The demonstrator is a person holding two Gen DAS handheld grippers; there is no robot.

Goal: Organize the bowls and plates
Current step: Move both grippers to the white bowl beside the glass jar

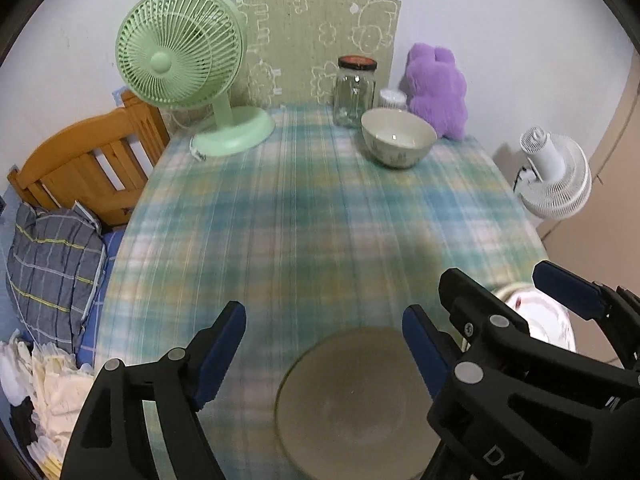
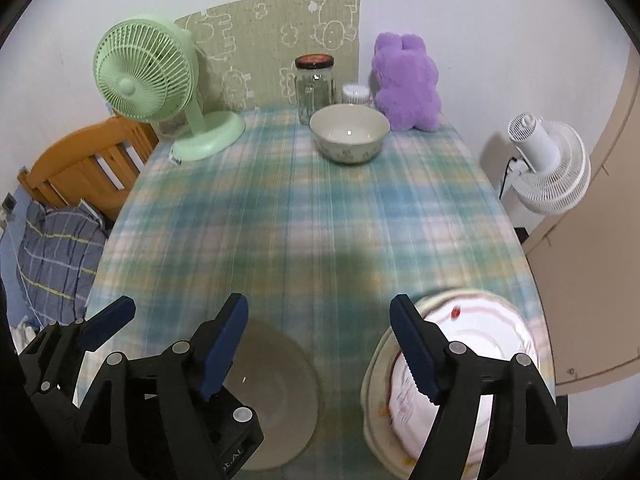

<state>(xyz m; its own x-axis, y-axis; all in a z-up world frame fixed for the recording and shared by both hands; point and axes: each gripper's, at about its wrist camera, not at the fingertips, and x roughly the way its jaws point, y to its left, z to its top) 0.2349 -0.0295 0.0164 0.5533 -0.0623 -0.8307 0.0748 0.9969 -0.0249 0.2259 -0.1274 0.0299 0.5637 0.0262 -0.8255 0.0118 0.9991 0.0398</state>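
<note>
A flat grey-beige plate (image 1: 352, 400) (image 2: 280, 380) lies on the checked tablecloth near the front edge. To its right is a white dish with red marks (image 2: 472, 332) (image 1: 540, 320), resting in a cream plate (image 2: 372, 400). A cream bowl (image 1: 398, 138) (image 2: 349, 136) stands at the far side. My left gripper (image 1: 324, 340) hangs open above the grey plate, holding nothing. My right gripper (image 2: 320, 344) (image 1: 496, 280) is open too, empty, between the grey plate and the white dish. One of the left gripper's pads (image 2: 106, 322) shows at the left of the right wrist view.
At the back of the table stand a green fan (image 1: 180, 48), a glass jar (image 1: 355, 92), a small white tub (image 2: 354, 94) and a purple plush toy (image 1: 436, 88). A white fan (image 2: 548, 168) is off the table's right edge; a wooden frame (image 1: 88, 160) and pillow (image 1: 52, 260) lie left.
</note>
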